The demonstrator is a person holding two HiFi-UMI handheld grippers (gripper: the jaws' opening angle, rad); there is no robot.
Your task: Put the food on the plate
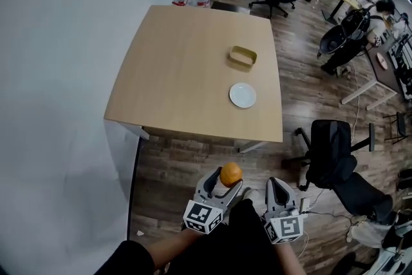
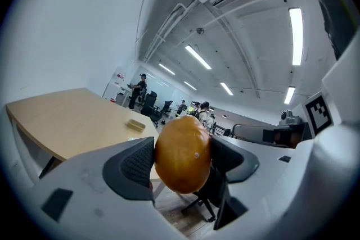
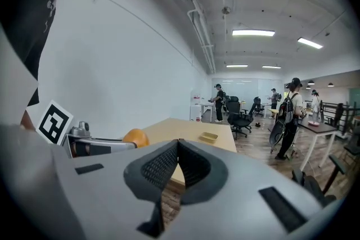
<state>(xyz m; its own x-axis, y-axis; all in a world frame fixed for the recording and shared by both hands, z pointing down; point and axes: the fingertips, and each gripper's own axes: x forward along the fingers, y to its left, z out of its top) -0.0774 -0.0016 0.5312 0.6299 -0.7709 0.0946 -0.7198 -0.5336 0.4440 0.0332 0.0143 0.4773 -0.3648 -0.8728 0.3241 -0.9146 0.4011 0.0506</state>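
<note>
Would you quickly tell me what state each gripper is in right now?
Left gripper: closed on the orange fruit.
Right gripper: closed, holding nothing.

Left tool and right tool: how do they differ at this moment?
The left tool grips an orange; the right tool holds nothing. The left tool's jaws stand apart, one on each side of the fruit; the right tool's jaws are closed against each other. Both are held side by side, short of the table.
</note>
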